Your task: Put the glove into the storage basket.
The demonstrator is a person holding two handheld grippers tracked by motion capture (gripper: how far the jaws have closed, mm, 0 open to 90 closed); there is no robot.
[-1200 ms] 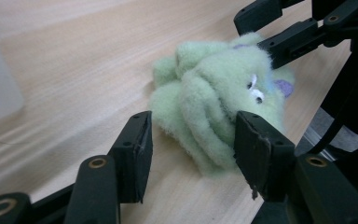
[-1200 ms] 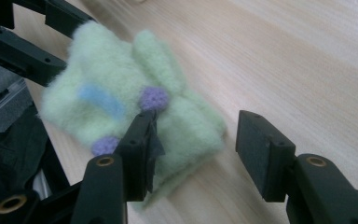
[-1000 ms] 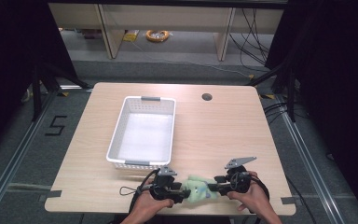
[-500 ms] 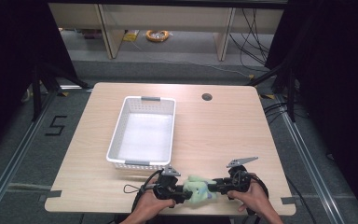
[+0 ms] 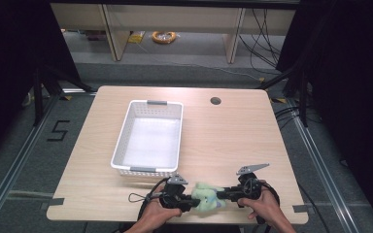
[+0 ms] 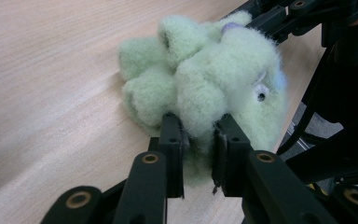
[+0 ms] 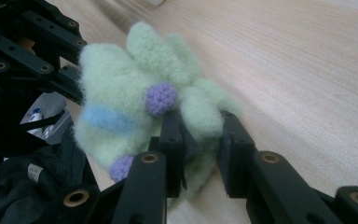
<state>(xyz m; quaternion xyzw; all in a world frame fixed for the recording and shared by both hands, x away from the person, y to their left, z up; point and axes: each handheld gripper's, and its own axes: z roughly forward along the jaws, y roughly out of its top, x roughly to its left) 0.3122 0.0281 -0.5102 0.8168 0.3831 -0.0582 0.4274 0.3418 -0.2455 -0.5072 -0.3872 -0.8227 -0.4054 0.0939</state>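
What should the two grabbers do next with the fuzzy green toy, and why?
Probably lift it together and carry it toward the white basket. Both the left gripper and the right gripper have just been closing and now pinch the green plush toy, which sits near the table's front edge.

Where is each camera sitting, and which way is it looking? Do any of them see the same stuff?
High view: above the person's side, looking forward and down at the table, white basket, both hands.
Left gripper view: rides the left gripper, jaws pinching the green plush toy.
Right gripper view: rides the right gripper, jaws pinching the same toy from the opposite side.
Shared: both gripper views show the toy and the other gripper behind it.
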